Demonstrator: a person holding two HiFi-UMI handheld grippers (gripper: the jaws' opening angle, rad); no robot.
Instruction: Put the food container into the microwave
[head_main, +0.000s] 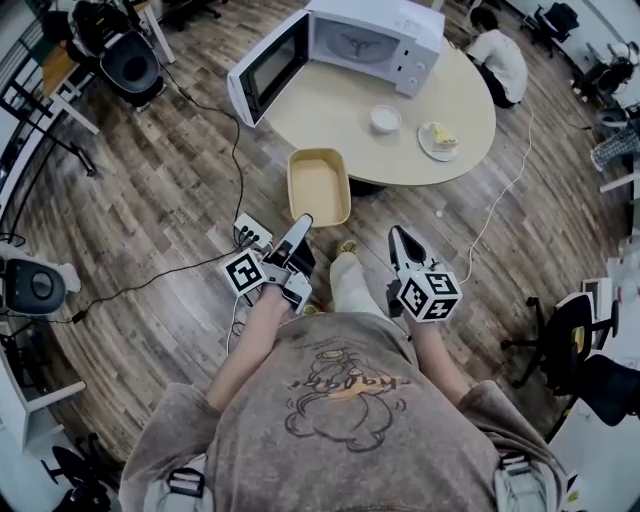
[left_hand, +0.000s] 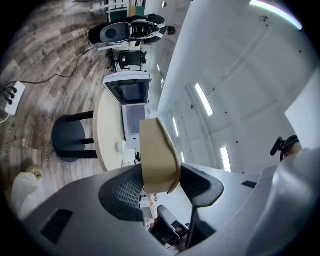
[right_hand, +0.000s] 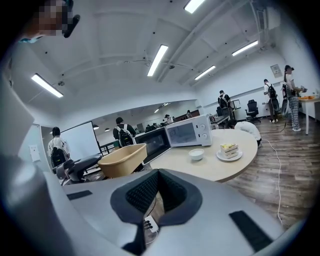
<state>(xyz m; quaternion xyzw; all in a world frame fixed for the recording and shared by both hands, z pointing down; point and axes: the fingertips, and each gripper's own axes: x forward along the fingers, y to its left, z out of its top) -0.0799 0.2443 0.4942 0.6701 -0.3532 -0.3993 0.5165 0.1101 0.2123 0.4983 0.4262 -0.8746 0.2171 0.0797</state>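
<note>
1. Left gripper (head_main: 301, 224): jaws closed part-way on the near short end of the food container (head_main: 318, 187), a pad pressed to each side of it. Firm hold as seen in the left gripper view.
2. Food container: beige, rectangular, rounded corners, open side up, nothing visible inside. Held in the air just off the near edge of the tabletop (head_main: 330, 115), not resting on it. Outside the microwave (head_main: 375, 40), short of the open door (head_main: 265, 70).
3. Right gripper (head_main: 402, 240): jaw tips together, nothing between them. Only floor and a power strip seen through the slot behind the tips in the right gripper view. Held to the right of the container, apart from it, pointing toward the tabletop.
4. Microwave: white, at the far side of the round tabletop, door swung wide toward the left of the head view, cavity facing the person.
5. Also on the tabletop: small white bowl (head_main: 385, 119) near the middle; plate with a slice of cake (head_main: 438, 140) just to its right, near the edge. Both well apart from the container.
6. Wooden floor (head_main: 150, 200): white power strip (head_main: 252, 232) with plugs and dark cables, just left of the left gripper in the head view.
7. Beyond the tabletop: a person in a white top (head_main: 498, 58), low, close to the far edge.
</note>
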